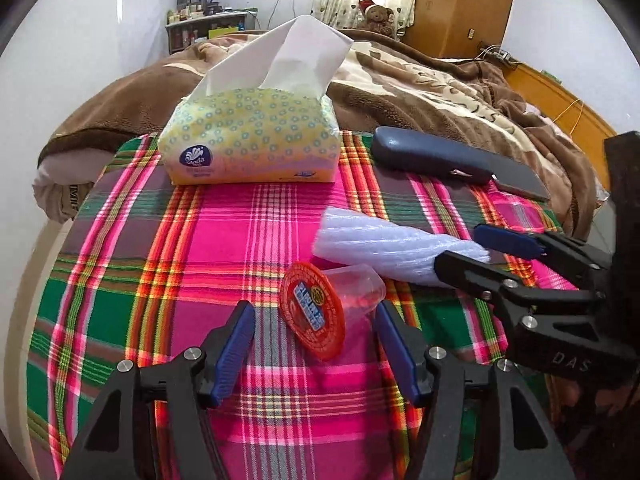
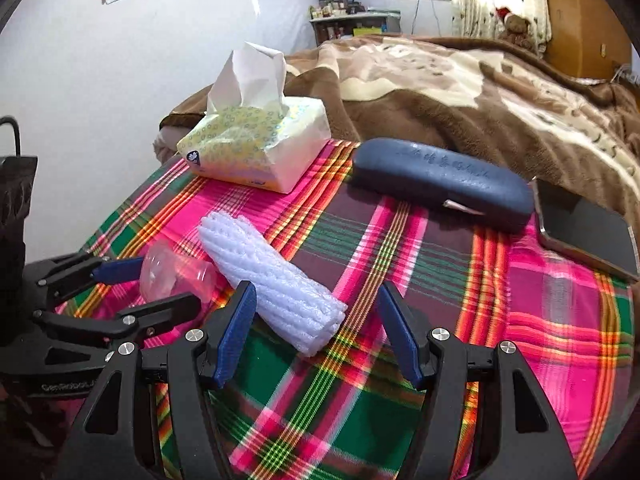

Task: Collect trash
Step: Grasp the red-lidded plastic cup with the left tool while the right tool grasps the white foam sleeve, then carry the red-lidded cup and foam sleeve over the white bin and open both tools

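Note:
A clear plastic cup [image 1: 356, 288] with a red printed lid [image 1: 312, 316] lies on its side on the plaid cloth. My left gripper [image 1: 314, 310] is open and straddles it, neither pad pressing on it. In the right wrist view the cup [image 2: 172, 276] shows between the left gripper's [image 2: 158, 284] fingers. Just right of the cup lies a white foam net sleeve [image 1: 380, 244]. Its near end [image 2: 316, 320] sits between the fingers of my open right gripper [image 2: 316, 290], untouched. The right gripper [image 1: 460, 246] comes in from the right in the left wrist view.
A yellow tissue pack [image 1: 248, 140] stands at the back left of the plaid-covered table [image 1: 140, 280]. A blue glasses case [image 2: 440, 180] and a dark flat phone [image 2: 588, 228] lie at the back right. A bed with a brown blanket [image 2: 460, 92] is behind.

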The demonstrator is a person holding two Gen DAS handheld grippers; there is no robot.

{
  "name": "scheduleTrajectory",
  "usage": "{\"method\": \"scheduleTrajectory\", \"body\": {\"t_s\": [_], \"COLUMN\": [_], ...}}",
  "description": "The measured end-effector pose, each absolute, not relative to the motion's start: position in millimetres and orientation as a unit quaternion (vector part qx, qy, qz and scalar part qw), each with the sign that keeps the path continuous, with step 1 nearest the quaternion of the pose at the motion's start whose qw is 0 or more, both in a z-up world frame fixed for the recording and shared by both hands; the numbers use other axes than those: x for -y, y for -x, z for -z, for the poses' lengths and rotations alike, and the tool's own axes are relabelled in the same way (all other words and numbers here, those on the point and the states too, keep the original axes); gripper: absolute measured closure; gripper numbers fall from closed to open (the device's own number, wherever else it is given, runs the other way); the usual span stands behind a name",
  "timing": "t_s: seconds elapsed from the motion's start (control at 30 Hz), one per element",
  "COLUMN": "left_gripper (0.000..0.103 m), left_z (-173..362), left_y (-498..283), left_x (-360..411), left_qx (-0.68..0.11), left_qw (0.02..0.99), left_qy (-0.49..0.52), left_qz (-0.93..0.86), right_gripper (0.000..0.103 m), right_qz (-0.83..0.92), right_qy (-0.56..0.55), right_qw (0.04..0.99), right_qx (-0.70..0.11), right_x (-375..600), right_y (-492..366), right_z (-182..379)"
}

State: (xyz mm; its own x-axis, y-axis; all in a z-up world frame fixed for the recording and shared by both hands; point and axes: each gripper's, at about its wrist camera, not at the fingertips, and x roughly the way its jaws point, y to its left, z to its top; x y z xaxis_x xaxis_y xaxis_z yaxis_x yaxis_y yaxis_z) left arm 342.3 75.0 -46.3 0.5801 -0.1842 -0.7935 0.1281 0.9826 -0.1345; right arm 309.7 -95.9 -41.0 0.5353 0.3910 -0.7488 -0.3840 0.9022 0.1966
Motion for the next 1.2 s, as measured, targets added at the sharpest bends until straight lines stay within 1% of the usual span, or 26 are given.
{"method": "scheduleTrajectory", "body": {"t_s": [0.1,0.17,0.2,0.43,0.53,0.73,0.8,0.83,1.2], "left_gripper": [0.041,0.041,0.041,0.041,0.041,0.041,0.050,0.051,0.052], "left_z": [47,47,48,46,48,49,49,49,44], "left_y": [-344,-344,-344,-347,-351,-354,-353,-353,-337], "left_x": [-78,-80,-80,-82,-81,-75,-73,-72,-63], "left_qx": [-0.450,-0.449,-0.450,-0.446,-0.446,-0.436,-0.433,-0.433,-0.428], "left_qw": [0.888,0.889,0.888,0.891,0.891,0.894,0.894,0.894,0.898], "left_qy": [0.037,0.038,0.038,0.035,0.033,0.032,0.038,0.036,0.027], "left_qz": [0.085,0.081,0.082,0.081,0.082,0.097,0.105,0.106,0.099], "right_gripper": [0.039,0.051,0.061,0.078,0.080,0.081,0.081,0.081,0.081], "right_qz": [-0.231,-0.235,-0.244,-0.243,-0.227,-0.191,-0.188,-0.184,-0.174], "right_qy": [-0.016,-0.025,-0.036,-0.044,-0.048,-0.072,-0.074,-0.074,-0.096], "right_qw": [0.868,0.867,0.864,0.865,0.872,0.880,0.881,0.882,0.888], "right_qx": [-0.440,-0.440,-0.439,-0.436,-0.431,-0.428,-0.427,-0.427,-0.415], "right_x": [95,95,96,102,111,130,133,134,146], "right_y": [-312,-311,-311,-303,-302,-300,-298,-297,-278], "right_z": [45,45,44,40,38,38,38,39,34]}}
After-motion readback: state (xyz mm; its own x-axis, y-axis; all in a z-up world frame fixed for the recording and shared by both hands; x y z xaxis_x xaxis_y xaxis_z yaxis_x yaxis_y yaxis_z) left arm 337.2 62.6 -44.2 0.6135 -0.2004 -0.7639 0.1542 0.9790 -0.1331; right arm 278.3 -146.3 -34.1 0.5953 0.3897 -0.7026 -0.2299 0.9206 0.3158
